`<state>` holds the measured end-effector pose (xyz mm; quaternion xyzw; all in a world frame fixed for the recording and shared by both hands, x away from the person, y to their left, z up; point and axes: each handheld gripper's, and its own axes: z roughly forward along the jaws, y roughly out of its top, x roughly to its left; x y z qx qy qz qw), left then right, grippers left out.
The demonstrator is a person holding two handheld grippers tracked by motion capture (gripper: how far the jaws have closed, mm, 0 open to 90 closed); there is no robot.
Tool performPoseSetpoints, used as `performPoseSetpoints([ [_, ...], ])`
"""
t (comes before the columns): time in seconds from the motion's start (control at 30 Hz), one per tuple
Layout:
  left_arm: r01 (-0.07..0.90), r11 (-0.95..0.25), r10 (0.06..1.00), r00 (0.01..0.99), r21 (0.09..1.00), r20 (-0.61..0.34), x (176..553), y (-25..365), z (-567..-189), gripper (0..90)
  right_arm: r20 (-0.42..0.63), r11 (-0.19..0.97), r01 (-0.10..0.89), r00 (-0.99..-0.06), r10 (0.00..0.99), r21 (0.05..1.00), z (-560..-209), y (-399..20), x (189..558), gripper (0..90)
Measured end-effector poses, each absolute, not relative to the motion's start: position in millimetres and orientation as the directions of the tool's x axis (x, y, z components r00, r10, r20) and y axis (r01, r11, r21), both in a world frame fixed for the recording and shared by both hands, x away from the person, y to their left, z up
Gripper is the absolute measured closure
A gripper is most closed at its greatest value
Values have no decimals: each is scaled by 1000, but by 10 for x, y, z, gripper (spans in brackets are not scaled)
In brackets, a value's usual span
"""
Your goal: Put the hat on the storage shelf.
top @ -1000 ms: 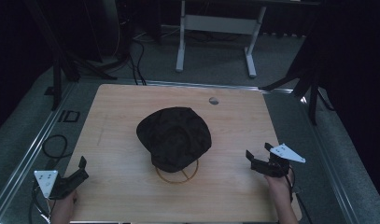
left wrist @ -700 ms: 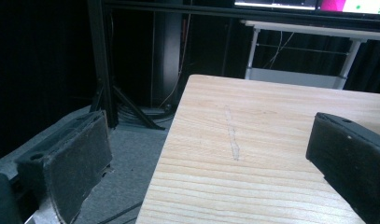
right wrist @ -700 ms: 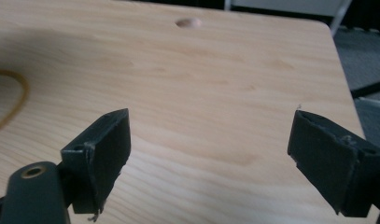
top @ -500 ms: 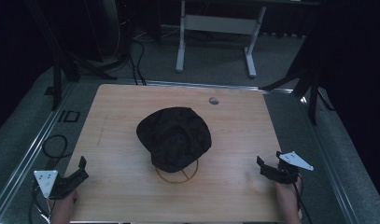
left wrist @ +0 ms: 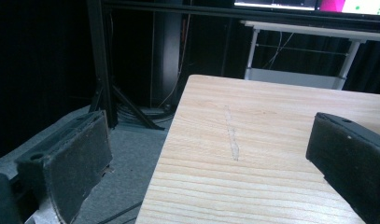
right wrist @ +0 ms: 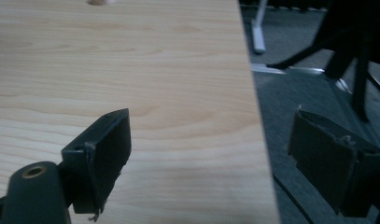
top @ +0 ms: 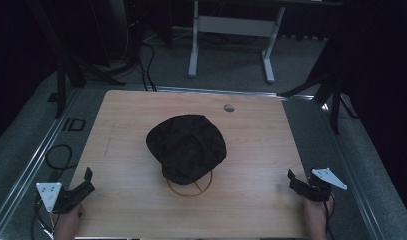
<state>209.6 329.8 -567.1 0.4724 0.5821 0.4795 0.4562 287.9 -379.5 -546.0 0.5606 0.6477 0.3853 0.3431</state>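
Observation:
A dark floppy hat [top: 186, 147] sits on a thin wire stand [top: 189, 186] in the middle of the wooden table [top: 126, 125]. My left gripper [top: 86, 181] rests at the table's front left corner, jaws wide apart with nothing between them. In the left gripper view its fingers [left wrist: 71, 163] frame the table's left edge. My right gripper [top: 292, 180] lies at the front right corner, also open and empty. In the right gripper view its fingers [right wrist: 106, 149] straddle the table's right edge [right wrist: 257, 140].
A small round mark [top: 229, 107] lies near the table's far edge. A metal rail [top: 36, 160] borders the table, with a coiled cable [top: 58, 156] on the grey floor at left. A white frame stand [top: 231, 30] and dark tripod legs [top: 336, 95] stand beyond.
My right gripper has drawn back toward the front right corner and sunk lower. The left gripper and the hat have stayed put.

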Motion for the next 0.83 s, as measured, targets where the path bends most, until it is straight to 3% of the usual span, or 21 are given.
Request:
performPoseSetpoints([
  [0.43, 110, 95, 987, -137, 989, -80, 2095, 3298, -5671, 5, 3, 20, 476, -47, 999, 879, -5509, -3985, 2843, 135],
  [0.83, 111, 96, 987, -136, 989, -81, 2095, 3301, -5671, 5, -3, 23, 467, -45, 999, 884, -5521, -4060, 2838, 142],
])
